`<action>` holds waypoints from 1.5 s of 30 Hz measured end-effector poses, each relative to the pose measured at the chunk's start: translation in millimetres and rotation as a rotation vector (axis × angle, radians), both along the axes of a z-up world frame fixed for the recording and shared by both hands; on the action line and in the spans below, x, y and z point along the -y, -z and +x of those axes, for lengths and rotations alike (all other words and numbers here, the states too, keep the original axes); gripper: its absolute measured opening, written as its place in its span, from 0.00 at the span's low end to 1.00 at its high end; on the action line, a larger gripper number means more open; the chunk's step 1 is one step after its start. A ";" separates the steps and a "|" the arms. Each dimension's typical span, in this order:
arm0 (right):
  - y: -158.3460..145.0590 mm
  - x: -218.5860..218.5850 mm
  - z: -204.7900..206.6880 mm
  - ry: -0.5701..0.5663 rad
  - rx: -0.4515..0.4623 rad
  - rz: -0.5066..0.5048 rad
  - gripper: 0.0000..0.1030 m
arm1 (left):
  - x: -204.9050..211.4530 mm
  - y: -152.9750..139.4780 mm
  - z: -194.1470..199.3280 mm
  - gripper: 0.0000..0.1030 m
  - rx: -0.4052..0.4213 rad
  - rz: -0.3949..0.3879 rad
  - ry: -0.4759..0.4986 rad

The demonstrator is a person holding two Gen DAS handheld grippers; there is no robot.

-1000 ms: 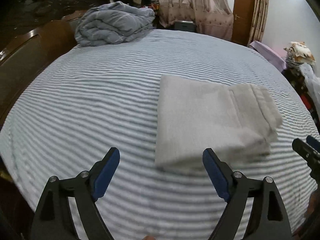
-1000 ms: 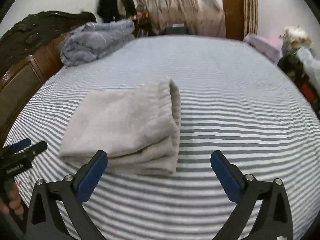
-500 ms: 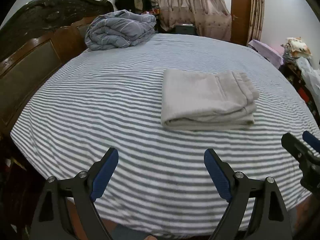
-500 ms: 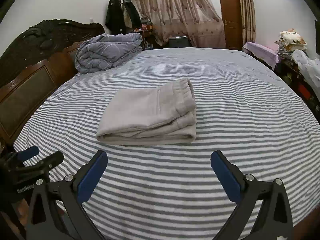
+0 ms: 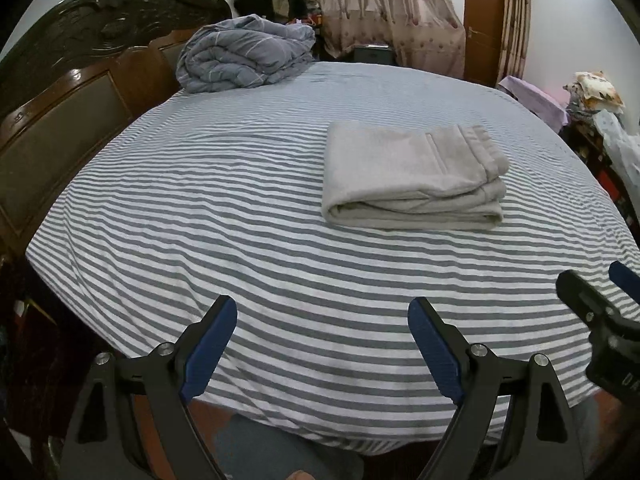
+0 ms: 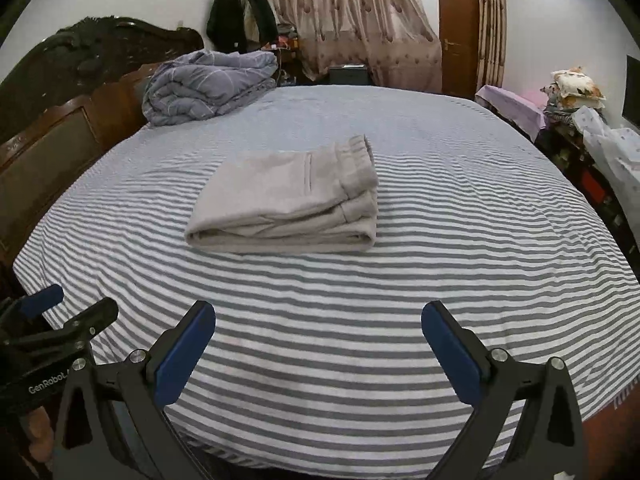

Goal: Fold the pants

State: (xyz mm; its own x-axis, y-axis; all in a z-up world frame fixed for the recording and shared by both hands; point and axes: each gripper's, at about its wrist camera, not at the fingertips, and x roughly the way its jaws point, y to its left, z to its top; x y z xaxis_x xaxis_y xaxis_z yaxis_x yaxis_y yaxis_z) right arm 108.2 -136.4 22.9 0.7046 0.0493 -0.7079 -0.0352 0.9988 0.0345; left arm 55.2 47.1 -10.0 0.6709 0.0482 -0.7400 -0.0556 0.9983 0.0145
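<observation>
Jaws wide and empty on both grippers, we have backed off from the pants [image 5: 412, 178], folded on the bed [image 5: 200, 220]: done.

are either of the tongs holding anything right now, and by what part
Nothing is held. The left tongs and right tongs are both open and empty, above the striped bed, short of the folded pants.
</observation>
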 end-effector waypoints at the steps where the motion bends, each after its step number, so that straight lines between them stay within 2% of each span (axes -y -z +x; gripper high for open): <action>1: 0.9 0.5 -1.1 0.001 -0.003 0.002 0.99 | 0.4 0.5 -0.6 0.85 0.001 -0.002 0.003; 8: 1.5 0.5 -5.4 0.005 0.007 -0.012 0.99 | 6.2 2.0 -5.1 0.85 0.012 0.031 0.014; 45: 10.4 -3.4 -8.3 -0.007 -0.015 -0.010 0.99 | 7.4 18.3 -3.5 0.85 0.010 0.049 0.001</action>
